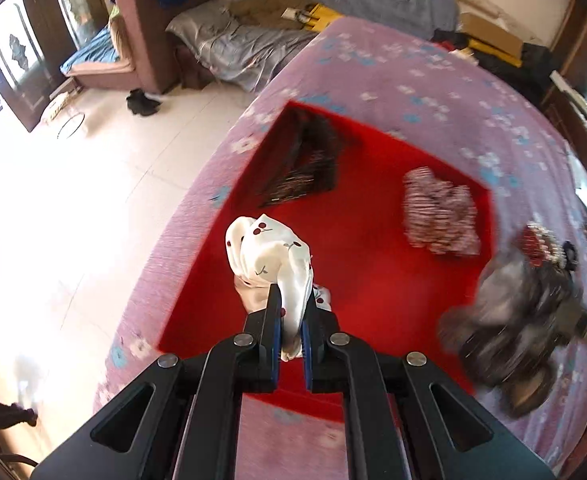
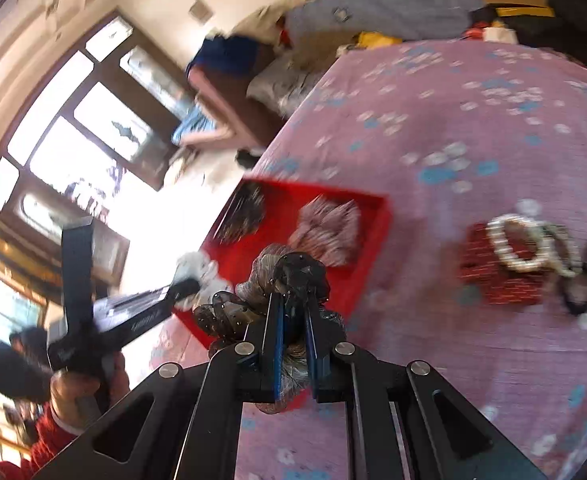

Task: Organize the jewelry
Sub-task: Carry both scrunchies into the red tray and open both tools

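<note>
Left hand-held gripper (image 1: 291, 312) clenched on white cherry-print scrunchie (image 1: 267, 256) above red tray (image 1: 373, 280), right hand-held gripper (image 2: 293, 312) clenched on dark mesh scrunchie (image 2: 289, 276); two pieces already in tray, pearl bracelet (image 2: 513, 244) and others outstanding on bed (image 2: 453, 128).

1. left gripper (image 1: 292, 312): matte black linkage arms, blue finger pads, round silver pivot screws.
2. right gripper (image 2: 293, 320): same black frame, blue pads, silver screws.
3. left hand (image 2: 81, 384): bare skin, red sleeve.
</note>
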`<state>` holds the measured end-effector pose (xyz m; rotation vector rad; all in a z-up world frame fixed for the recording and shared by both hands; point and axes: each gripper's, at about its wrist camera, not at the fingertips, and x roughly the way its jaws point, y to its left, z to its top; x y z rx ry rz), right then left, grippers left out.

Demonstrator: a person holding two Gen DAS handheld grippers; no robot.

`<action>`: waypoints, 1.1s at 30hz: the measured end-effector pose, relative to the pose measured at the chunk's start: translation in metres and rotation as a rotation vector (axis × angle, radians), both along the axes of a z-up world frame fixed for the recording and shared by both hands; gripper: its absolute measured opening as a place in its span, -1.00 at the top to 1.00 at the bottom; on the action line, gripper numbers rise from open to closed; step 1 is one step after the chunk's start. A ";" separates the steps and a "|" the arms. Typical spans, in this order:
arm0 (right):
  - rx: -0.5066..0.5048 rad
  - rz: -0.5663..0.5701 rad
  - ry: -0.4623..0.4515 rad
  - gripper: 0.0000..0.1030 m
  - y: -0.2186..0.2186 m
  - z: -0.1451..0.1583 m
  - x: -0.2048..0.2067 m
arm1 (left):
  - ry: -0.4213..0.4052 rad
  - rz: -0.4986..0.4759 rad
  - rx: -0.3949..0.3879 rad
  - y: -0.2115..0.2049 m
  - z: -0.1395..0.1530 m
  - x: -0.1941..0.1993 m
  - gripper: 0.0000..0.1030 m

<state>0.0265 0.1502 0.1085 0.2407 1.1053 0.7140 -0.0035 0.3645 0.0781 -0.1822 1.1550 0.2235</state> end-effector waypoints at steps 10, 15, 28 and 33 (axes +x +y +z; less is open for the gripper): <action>-0.064 0.108 0.093 0.78 0.084 -0.058 0.001 | 0.002 0.015 -0.015 0.023 -0.005 0.012 0.76; -0.087 0.147 0.084 0.73 0.108 -0.065 -0.003 | -0.041 0.033 -0.023 0.027 0.014 0.001 0.35; -0.120 0.073 -0.043 0.04 0.076 -0.026 -0.015 | -0.128 0.119 0.072 0.016 0.060 -0.033 0.10; -0.132 0.023 -0.058 -0.05 0.038 -0.017 -0.034 | -0.146 0.103 0.132 -0.016 0.069 -0.038 0.10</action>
